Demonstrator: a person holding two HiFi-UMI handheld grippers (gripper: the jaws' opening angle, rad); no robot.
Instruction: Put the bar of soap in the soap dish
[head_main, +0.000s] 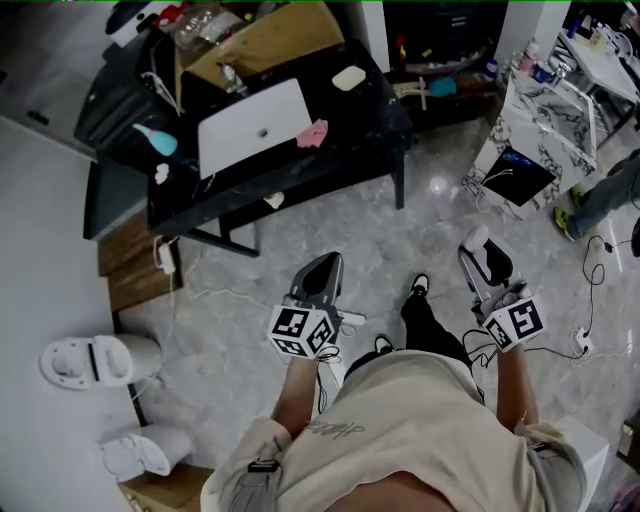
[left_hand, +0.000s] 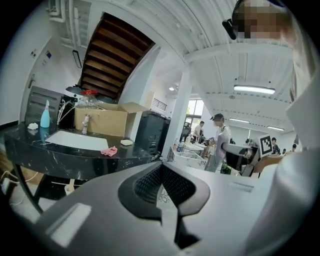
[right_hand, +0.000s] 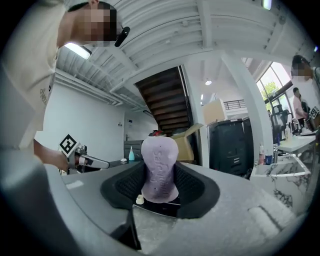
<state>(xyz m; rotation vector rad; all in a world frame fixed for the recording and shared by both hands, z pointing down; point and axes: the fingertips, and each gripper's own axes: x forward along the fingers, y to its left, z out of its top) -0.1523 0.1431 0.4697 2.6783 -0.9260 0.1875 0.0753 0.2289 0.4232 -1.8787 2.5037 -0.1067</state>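
Lilac and stamped with lettering, the bar of soap (right_hand: 159, 169) stands upright in the right gripper (head_main: 482, 250), pinched at its lower half between the two black ribbed pads, with its rounded top rising clear of them. The left gripper (head_main: 323, 268) carries nothing: its jaws are pressed together, pad against pad. A person in a beige T-shirt holds both tools out at waist level over a grey marble-pattern floor (head_main: 330, 220), well apart from the black stone counter (head_main: 385, 115) ahead. On that counter a white sink (head_main: 250, 125) is set into the top, with a pink cloth (head_main: 313, 134) lying at its right edge and a blue bottle (head_main: 158, 140) standing off its left end. The soap dish (head_main: 349, 77) — a pale oval — sits on the counter's far right part, beyond the cloth and just beside an open cardboard box (head_main: 270, 40). Soap and dish are well apart — the bar is out over the floor, not the counter.
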